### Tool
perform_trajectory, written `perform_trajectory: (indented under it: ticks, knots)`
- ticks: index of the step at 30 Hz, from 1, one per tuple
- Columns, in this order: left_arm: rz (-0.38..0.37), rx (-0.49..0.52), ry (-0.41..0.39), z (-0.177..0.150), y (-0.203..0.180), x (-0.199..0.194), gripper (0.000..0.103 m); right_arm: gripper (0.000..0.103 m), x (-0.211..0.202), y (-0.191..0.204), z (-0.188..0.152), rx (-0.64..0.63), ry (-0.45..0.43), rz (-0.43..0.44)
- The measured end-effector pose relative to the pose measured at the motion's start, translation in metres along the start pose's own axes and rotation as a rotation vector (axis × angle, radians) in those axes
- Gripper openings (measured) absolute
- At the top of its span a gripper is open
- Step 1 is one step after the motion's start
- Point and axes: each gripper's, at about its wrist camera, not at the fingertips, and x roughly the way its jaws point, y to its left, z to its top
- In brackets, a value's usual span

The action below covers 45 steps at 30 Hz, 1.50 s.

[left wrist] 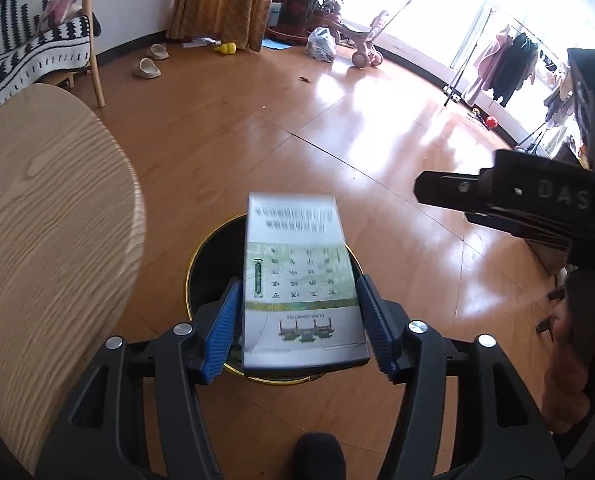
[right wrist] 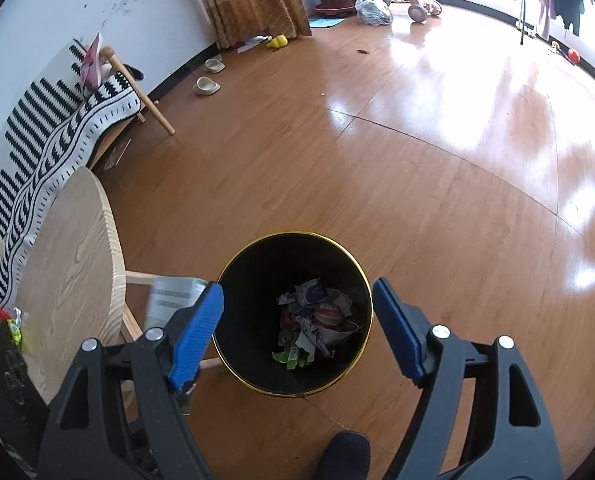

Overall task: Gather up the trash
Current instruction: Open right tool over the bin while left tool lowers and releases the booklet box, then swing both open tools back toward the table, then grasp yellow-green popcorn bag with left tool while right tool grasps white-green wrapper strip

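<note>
My left gripper (left wrist: 299,324) is shut on a white and green printed box (left wrist: 301,280) and holds it above a black bin with a gold rim (left wrist: 205,260). The box hides most of the bin's mouth in the left wrist view. In the right wrist view the bin (right wrist: 233,280) stands on the floor straight ahead, holding crumpled paper and wrappers (right wrist: 313,316). My right gripper (right wrist: 297,328) is open and empty, its blue pads either side of the bin's mouth. The box (right wrist: 171,296) shows partly at the left behind my left finger. The right gripper (left wrist: 437,190) also shows at right in the left wrist view.
A round light-wood table (right wrist: 69,264) stands left of the bin, with red and green wrappers (right wrist: 1,320) at its near edge. A bench with a striped blanket (right wrist: 57,132) lines the wall. Slippers (right wrist: 207,86), a plastic bag (right wrist: 371,8) and a tricycle lie far off on the wood floor.
</note>
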Motion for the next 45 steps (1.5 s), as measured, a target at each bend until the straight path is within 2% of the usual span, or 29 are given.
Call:
perform_trajectory:
  ticks: [1, 2, 9, 12, 17, 21, 28, 33, 40, 45]
  knots:
    - [0.006, -0.001, -0.006, -0.001, -0.001, 0.001, 0.081, 0.077, 0.000, -0.002, 0.001, 0.007, 0.000, 0.001]
    - [0.013, -0.006, -0.017, -0.001, 0.000, 0.002, 0.083, 0.077, -0.001, -0.005, 0.002, 0.013, -0.002, 0.000]
    - [0.010, -0.028, -0.026, -0.001, 0.009, -0.007, 0.084, 0.077, 0.001, -0.003, 0.001, 0.012, 0.006, -0.003]
    - [0.027, -0.031, -0.047, -0.002, 0.020, -0.025, 0.088, 0.077, 0.002, 0.008, 0.001, -0.013, 0.010, 0.006]
    - [0.101, -0.062, -0.109, -0.003, 0.064, -0.077, 0.091, 0.078, 0.001, 0.055, -0.002, -0.090, 0.006, 0.048]
    - [0.202, -0.137, -0.160, -0.007, 0.130, -0.123, 0.092, 0.080, 0.006, 0.110, -0.009, -0.164, 0.024, 0.106]
    - [0.470, -0.302, -0.210, -0.038, 0.268, -0.204, 0.092, 0.080, 0.019, 0.229, -0.037, -0.334, 0.069, 0.183]
    - [0.665, -0.411, -0.223, -0.067, 0.358, -0.251, 0.092, 0.080, 0.028, 0.296, -0.058, -0.423, 0.100, 0.216]
    - [0.703, -0.508, -0.217, -0.084, 0.436, -0.270, 0.092, 0.080, 0.040, 0.354, -0.084, -0.500, 0.142, 0.252]
    - [0.700, -0.568, -0.202, -0.094, 0.466, -0.259, 0.092, 0.080, 0.045, 0.379, -0.096, -0.543, 0.159, 0.264]
